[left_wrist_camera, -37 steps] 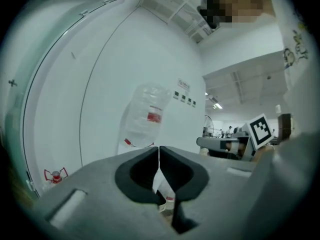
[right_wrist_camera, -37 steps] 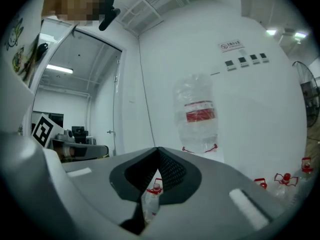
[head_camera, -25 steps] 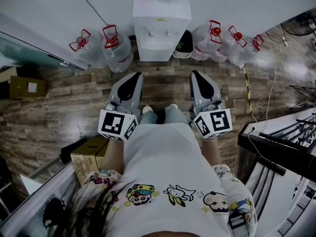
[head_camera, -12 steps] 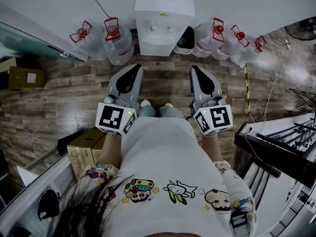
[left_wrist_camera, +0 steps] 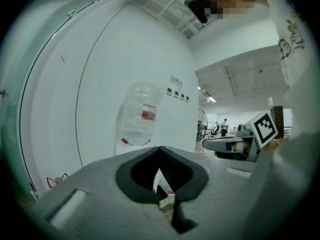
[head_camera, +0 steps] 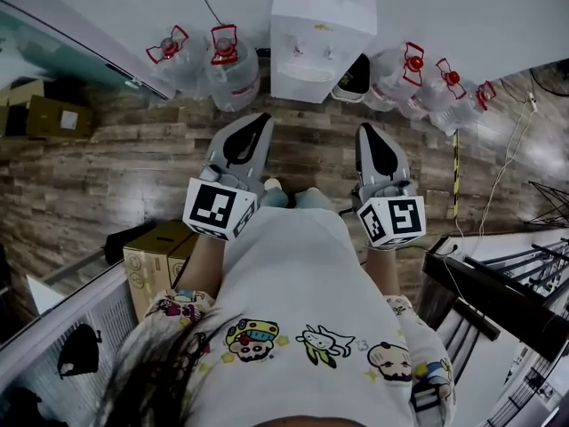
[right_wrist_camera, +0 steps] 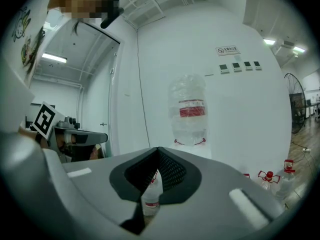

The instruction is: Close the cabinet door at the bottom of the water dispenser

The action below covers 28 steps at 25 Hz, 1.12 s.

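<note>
- Water dispenser (head_camera: 318,52), white, stands against the wall at the top centre of the head view, with an inverted clear bottle (left_wrist_camera: 140,111) on top of it.
- Its cabinet door cannot be made out. The head view looks down on the top and tap panel, and in both gripper views the gripper's own body covers the lower part of the unit.
- The left gripper (head_camera: 260,119) is in the upper middle of the head view, left of centre. It points toward the dispenser and is well short of it. Its jaws are pressed together with nothing held between them.
- The right gripper (head_camera: 367,130) is level with it, right of centre. It also points toward the dispenser, and its jaws are likewise closed and empty.
- Each gripper's marker cube sits at its rear, nearer the person: left cube (head_camera: 219,208), right cube (head_camera: 392,221).
- Clear water jugs with red caps flank the dispenser: two on the left (head_camera: 234,74) and several on the right (head_camera: 404,76).
- A black bin (head_camera: 356,76) sits just beside the dispenser's right side.
- A cardboard box (head_camera: 156,265) lies on the wood-plank floor (head_camera: 133,167) at the lower left.
- The person's white shirt with cartoon prints (head_camera: 302,301) fills the bottom centre.
</note>
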### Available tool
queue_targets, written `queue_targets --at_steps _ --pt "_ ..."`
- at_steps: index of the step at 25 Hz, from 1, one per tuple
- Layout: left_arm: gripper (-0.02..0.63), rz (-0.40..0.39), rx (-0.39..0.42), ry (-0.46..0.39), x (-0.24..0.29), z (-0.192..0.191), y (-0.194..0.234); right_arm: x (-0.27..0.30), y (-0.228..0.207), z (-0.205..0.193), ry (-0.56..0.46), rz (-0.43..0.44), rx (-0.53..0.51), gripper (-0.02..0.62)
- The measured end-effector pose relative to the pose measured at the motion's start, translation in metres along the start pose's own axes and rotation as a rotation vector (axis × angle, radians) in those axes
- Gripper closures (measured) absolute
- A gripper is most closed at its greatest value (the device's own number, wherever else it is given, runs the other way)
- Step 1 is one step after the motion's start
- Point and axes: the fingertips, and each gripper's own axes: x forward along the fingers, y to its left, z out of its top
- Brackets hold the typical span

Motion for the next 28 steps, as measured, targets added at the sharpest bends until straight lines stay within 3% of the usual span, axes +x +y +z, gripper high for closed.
queue_targets --at_steps 28 --pt "0.606 0.037 0.003 0.012 -0.027 -0.013 0.015 0.003 0.029 -0.007 0.016 0.035 -0.028 0.584"
